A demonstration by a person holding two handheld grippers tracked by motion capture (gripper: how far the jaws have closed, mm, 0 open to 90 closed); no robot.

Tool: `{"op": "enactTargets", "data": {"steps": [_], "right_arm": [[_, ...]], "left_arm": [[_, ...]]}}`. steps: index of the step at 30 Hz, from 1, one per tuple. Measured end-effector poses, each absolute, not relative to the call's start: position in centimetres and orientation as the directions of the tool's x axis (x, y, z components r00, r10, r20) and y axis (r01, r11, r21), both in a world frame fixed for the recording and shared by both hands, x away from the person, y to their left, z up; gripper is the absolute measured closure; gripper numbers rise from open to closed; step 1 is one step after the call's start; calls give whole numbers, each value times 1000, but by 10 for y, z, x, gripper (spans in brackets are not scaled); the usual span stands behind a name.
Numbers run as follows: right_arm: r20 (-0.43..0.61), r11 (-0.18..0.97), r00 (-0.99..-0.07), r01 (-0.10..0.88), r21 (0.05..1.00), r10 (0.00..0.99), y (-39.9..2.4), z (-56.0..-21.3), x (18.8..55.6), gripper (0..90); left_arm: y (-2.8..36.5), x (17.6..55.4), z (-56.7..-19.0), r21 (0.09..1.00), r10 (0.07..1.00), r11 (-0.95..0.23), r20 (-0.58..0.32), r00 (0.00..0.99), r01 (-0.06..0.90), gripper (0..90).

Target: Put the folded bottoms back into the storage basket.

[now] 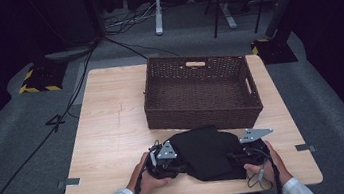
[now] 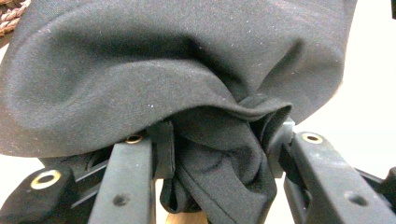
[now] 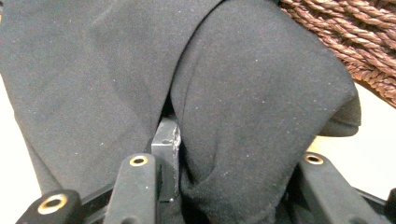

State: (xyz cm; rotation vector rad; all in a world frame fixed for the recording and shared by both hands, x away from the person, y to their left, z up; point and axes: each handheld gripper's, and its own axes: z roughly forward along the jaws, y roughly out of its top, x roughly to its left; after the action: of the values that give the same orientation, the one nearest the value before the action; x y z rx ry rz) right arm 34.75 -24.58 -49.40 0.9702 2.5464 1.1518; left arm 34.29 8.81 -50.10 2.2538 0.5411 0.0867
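A black cloth (image 1: 207, 153) lies folded on the wooden table (image 1: 109, 135), just in front of a brown wicker basket (image 1: 202, 115). My left gripper (image 1: 176, 164) is at the cloth's left edge and my right gripper (image 1: 236, 159) at its right edge, each held by a hand. In the left gripper view the cloth (image 2: 163, 70) is bunched between the jaws of the left gripper (image 2: 215, 144), which is shut on it. The right gripper view shows a thick fold of the cloth (image 3: 252, 93) pinched in the right gripper (image 3: 229, 158).
The basket stands empty at the table's far middle, its weave close behind the cloth (image 3: 355, 37). Bare tabletop stretches to the left. Cables (image 1: 39, 139) run across the grey floor, with stands and a chair beyond the table.
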Motion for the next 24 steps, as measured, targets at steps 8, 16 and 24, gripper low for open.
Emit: {"op": "enactTargets", "data": {"steps": [8,16,24], "right_arm": [[95,484,-768,488,726,633,-246,-492,348,603],[84,480,-770,475,737,632,-247,-488,344,618],[82,481,-774,469,741,628,-245,-484,342,620]], "left_arm": [[90,341,-499,738,418,-578,-100,903,349,633],[90,338,-495,752,418,-576,-65,906,320,685],[93,338,-490,762,417,-573,-44,908,300,696]]}}
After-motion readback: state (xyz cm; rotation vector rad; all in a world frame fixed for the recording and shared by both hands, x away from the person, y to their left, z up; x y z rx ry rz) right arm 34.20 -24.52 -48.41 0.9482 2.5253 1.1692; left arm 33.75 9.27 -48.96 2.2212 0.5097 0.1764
